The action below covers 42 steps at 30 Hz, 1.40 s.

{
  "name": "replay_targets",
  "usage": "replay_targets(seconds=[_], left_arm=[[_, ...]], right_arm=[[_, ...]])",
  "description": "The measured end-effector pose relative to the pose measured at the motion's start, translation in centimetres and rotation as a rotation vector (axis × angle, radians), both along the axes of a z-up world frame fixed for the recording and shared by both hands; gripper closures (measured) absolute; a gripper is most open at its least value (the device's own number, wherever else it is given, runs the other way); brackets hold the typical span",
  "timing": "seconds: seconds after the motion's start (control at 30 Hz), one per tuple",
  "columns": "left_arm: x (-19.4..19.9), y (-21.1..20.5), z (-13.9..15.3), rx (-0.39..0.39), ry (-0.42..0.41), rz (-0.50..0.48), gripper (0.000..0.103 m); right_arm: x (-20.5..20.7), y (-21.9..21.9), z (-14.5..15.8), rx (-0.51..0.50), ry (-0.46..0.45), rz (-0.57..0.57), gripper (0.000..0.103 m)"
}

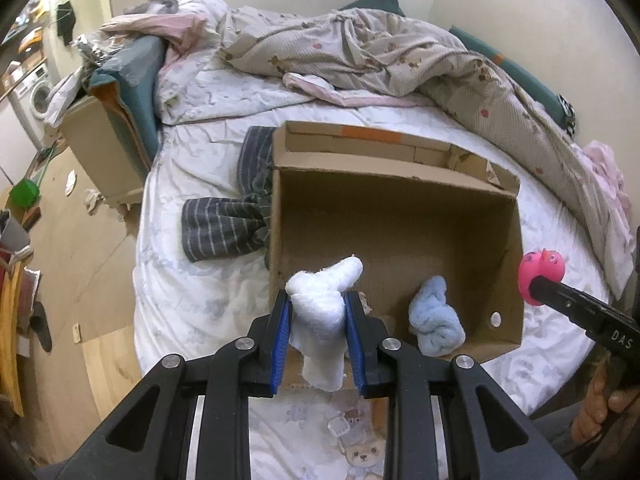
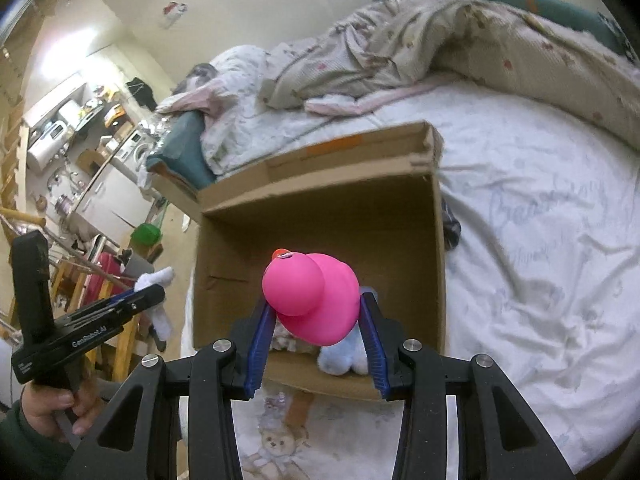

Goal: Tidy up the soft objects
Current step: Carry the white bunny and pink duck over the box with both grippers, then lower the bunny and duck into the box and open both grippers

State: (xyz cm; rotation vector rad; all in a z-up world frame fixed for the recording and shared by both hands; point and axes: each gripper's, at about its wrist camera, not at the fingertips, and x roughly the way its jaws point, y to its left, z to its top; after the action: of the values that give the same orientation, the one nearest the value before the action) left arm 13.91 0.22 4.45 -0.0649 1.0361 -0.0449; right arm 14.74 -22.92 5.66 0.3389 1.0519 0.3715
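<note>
An open cardboard box (image 1: 516,236) stands on the bed, also in the right wrist view (image 2: 438,264). My left gripper (image 1: 319,304) is shut on a white soft cloth toy (image 1: 320,300), held over the box's near left edge; it shows at the left of the right wrist view (image 2: 154,298). My right gripper (image 2: 316,308) is shut on a pink rubber duck (image 2: 312,300), held above the box's near edge; the duck shows in the left wrist view (image 1: 540,276) just right of the box. A light blue fluffy cloth (image 1: 436,322) lies inside the box, near corner.
A grey striped garment (image 1: 224,224) lies on the white sheet (image 1: 200,292) left of the box. A crumpled beige quilt (image 1: 380,52) covers the far side of the bed. A nightstand (image 1: 96,148) and cluttered floor are to the left.
</note>
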Motion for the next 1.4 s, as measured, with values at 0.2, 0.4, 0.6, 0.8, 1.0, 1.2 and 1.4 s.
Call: replay_targets(seconds=[0.2, 0.4, 0.6, 0.8, 1.0, 1.2, 1.4], left_arm=[[1.1, -0.4, -3.3, -0.015, 0.032, -0.006, 0.079], [1.4, 0.0, -5.9, -0.026, 0.075, 0.001, 0.079], [1.5, 0.1, -6.1, -0.042, 0.092, -0.001, 0.079], [1.7, 0.0, -6.1, -0.035, 0.099, 0.002, 0.079], [1.7, 0.0, -6.4, -0.035, 0.105, -0.003, 0.079], [1.7, -0.1, -6.5, -0.029, 0.105, -0.009, 0.079], [1.5, -0.3, -6.5, -0.027, 0.099, -0.015, 0.079]], right_arm=[[0.7, -0.2, -2.6, -0.022, 0.056, -0.011, 0.059], [1.4, 0.0, -4.7, -0.058, 0.117, -0.008, 0.059], [1.9, 1.1, -6.1, -0.097, 0.159, 0.019, 0.059], [1.8, 2.4, -7.4, -0.117, 0.200, 0.062, 0.059], [1.8, 2.6, -8.0, -0.127, 0.225, 0.074, 0.058], [1.9, 2.8, -8.1, -0.124, 0.230, 0.077, 0.058], [1.7, 2.4, -8.0, -0.120, 0.230, 0.077, 0.058]])
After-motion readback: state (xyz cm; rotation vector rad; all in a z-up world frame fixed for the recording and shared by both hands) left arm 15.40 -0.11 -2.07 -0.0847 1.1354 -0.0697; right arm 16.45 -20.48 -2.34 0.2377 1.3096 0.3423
